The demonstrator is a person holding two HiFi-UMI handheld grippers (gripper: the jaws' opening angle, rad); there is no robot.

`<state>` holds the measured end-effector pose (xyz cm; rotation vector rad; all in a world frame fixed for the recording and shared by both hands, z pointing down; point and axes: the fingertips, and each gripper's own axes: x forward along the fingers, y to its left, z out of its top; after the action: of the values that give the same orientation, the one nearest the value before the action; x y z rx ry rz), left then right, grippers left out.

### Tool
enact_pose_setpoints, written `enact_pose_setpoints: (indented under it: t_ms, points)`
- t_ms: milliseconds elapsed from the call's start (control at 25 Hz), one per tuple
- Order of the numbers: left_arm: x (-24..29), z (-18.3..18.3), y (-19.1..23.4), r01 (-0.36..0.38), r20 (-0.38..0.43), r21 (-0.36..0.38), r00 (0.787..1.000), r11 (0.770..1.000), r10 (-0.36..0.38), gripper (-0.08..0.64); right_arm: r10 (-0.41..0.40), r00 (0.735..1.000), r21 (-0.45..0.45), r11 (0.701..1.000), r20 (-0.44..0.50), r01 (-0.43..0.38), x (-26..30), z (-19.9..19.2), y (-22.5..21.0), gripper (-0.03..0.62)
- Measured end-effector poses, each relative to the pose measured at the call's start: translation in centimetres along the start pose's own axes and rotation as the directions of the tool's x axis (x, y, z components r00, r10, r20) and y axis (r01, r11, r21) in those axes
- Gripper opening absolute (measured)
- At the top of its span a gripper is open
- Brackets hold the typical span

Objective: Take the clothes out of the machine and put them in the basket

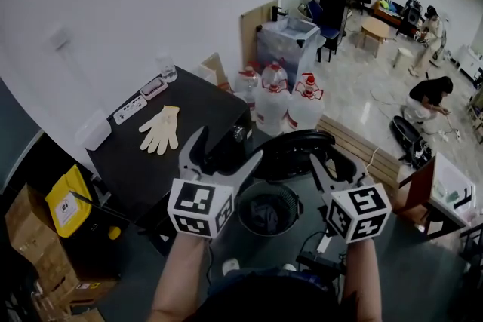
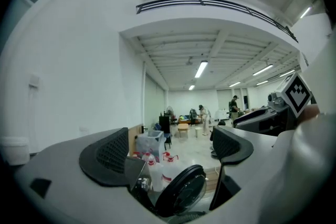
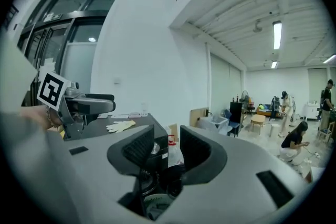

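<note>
Head view: L gripper (image 1: 229, 149) and R gripper (image 1: 333, 171) are both held up above the basket (image 1: 293, 201), w/ the person's forearms below them. The basket stands on the floor in front of the black machine (image 1: 189, 117). Dark clothes (image 1: 266, 215) lie inside the basket, and neither gripper touches them. The machine's round door (image 1: 298, 151) hangs open just behind the basket. A pale glove (image 1: 161, 129) lies on the machine top. Water jugs (image 1: 278, 100) stand behind the machine and a yellow bin (image 1: 66, 201) sits to its left. A person (image 1: 429, 96) crouches well off at right.

L gripper view: L gripper (image 2: 170, 149) has its jaws wide apart w/ nothing btwn them. Thru the gap, the open door (image 2: 181, 194) shows low down and the jugs (image 2: 157, 168) beyond it. The R gripper's marker cube (image 2: 295, 93) shows at the right edge.

R gripper view: R gripper (image 3: 167, 147) has its jaws a narrow gap apart, w/ nothing btwn the pads. The glove (image 3: 121, 125) is on the machine top at left, w/ the L gripper (image 3: 79, 105) nearer.
</note>
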<state>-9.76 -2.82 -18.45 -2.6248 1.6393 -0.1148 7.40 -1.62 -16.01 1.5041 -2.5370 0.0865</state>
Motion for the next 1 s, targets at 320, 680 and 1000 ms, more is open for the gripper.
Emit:
enact_pose_setpoints:
  t_ms: [320, 680, 1000]
  points:
    - [-1.6, 4.7, -0.9, 0.036, 0.133, 0.079, 0.990, 0.996, -0.046, 0.410, 0.001, 0.987, -0.100, 0.995, 0.163, 0.016, -2.1, 5.3, 0.7, 0.153]
    - [-2.6, 6.5, 0.1, 0.015, 0.184, 0.078, 0.983, 0.997, -0.029, 0.275, 0.048, 0.970, -0.158, 0.987, 0.239, -0.010, -2.7, 8.1, 2.1, 0.152]
    - [-2.7, 6.8, 0.9, -0.038, 0.181, 0.129, 0.983, 0.991, 0.015, 0.163, 0.043, 0.969, -0.175, 0.985, 0.243, 0.000, -2.3, 8.5, 2.4, 0.131]
